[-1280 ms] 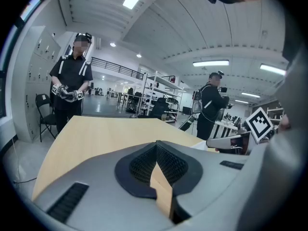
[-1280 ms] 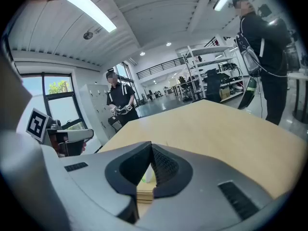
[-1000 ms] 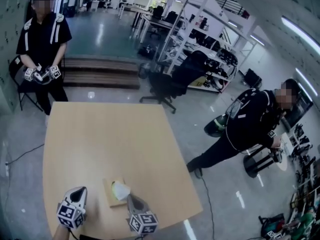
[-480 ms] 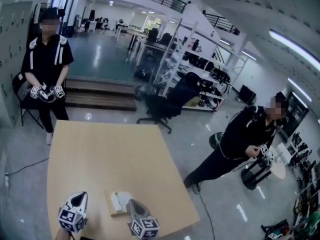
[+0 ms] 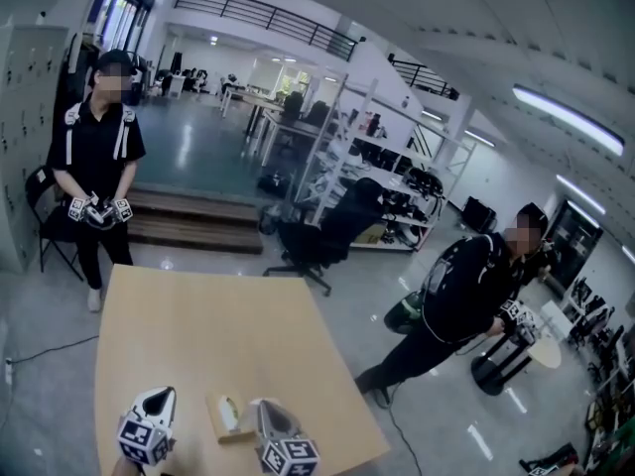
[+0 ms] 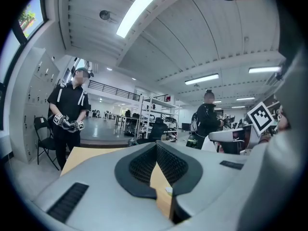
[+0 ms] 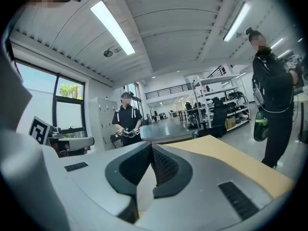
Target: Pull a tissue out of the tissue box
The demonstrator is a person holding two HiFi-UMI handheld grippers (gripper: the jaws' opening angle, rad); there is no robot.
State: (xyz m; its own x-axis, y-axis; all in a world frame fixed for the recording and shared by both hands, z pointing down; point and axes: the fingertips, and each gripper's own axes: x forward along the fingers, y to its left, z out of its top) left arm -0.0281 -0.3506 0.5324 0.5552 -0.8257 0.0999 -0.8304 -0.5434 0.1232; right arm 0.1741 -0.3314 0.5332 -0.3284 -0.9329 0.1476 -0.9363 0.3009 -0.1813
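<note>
The tissue box is flat and tan, with a white tissue showing at its top. It lies on the wooden table near the front edge. My left gripper hovers to the left of the box and my right gripper just to its right. Neither touches it. In the left gripper view the left gripper is shut with nothing in it, and a pale sliver of the box shows below the tips. The right gripper is likewise shut and empty.
A person in black stands at the table's far left end holding a pair of grippers. Another person bends over on the floor to the right. A dark office chair and shelving stand beyond the table.
The head view has tilted up, so the box and both grippers sit lower in it. Both grippers have risen above the table. The person on the right has shifted a little.
</note>
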